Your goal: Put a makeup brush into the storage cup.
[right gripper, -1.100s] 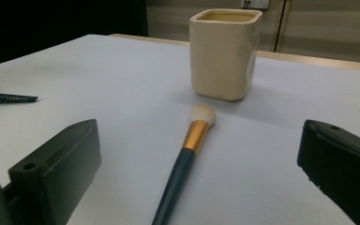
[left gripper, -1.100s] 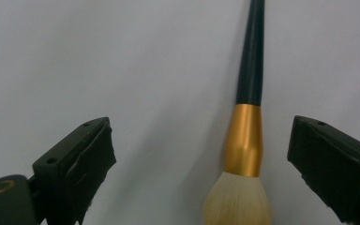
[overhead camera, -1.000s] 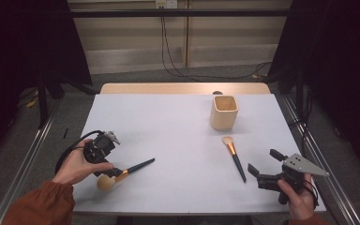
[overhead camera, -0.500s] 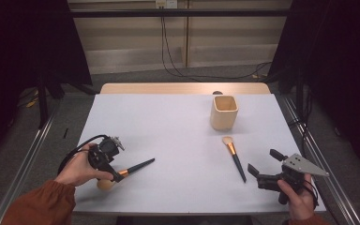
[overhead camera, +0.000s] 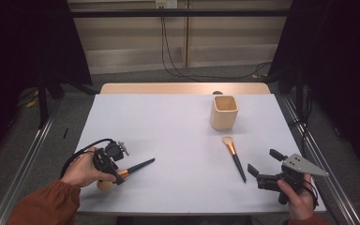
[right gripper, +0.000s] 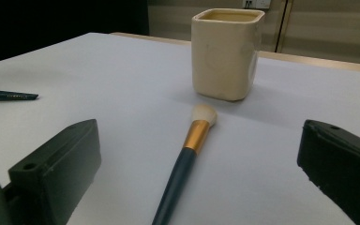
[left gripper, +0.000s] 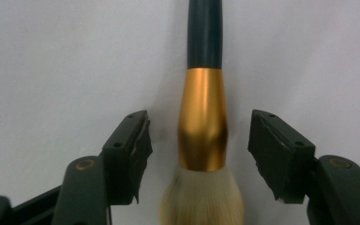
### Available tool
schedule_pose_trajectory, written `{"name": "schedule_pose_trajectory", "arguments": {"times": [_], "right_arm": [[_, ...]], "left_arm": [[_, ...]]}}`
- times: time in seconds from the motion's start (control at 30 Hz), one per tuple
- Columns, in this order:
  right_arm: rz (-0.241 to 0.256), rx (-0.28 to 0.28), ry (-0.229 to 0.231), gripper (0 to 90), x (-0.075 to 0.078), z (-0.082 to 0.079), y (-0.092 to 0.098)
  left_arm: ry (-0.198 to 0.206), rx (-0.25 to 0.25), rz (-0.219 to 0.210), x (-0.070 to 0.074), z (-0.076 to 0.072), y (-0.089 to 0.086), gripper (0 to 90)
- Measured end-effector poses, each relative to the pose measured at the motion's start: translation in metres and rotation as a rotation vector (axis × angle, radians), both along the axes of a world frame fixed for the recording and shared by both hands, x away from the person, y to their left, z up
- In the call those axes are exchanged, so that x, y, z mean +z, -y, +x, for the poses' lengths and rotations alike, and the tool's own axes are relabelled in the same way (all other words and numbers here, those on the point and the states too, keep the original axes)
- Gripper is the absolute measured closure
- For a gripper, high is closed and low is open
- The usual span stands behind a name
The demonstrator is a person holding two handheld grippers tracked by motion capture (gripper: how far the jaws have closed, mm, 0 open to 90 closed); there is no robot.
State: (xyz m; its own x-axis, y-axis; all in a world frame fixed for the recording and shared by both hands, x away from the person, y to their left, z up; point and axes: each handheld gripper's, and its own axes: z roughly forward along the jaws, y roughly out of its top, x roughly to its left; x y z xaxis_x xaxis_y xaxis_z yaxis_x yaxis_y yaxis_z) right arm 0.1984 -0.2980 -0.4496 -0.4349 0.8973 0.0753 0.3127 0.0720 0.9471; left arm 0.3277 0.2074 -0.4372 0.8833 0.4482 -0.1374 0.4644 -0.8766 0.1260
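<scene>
A large makeup brush (overhead camera: 136, 167) with a dark handle, gold ferrule and pale bristles lies near the table's front left. My left gripper (overhead camera: 116, 175) is lowered over its ferrule. In the left gripper view the jaws stand open on either side of the ferrule (left gripper: 202, 122) with gaps on both sides. A smaller brush (overhead camera: 234, 159) lies right of centre, bristles toward a cream square cup (overhead camera: 224, 112). My right gripper (overhead camera: 261, 160) rests open at the front right, aimed at that brush (right gripper: 187, 154) and the cup (right gripper: 226, 54).
The white table top (overhead camera: 168, 126) has a wooden strip along its far edge. Metal rails run down the floor on both sides. The tip of the large brush's handle (right gripper: 9, 95) shows at the left of the right gripper view.
My left gripper has moved toward the near edge and slightly right, coming down over the large brush's ferrule. The right gripper and both brushes have stayed put.
</scene>
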Motion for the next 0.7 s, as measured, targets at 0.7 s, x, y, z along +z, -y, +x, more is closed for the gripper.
{"name": "schedule_pose_trajectory", "arguments": {"times": [0.7], "right_arm": [[0.001,-0.003,-0.002,0.0,-0.0003,0.0003,0.0005]], "left_arm": [[0.029,-0.038,0.073,-0.0026,-0.0012,0.0068,65.6]]}}
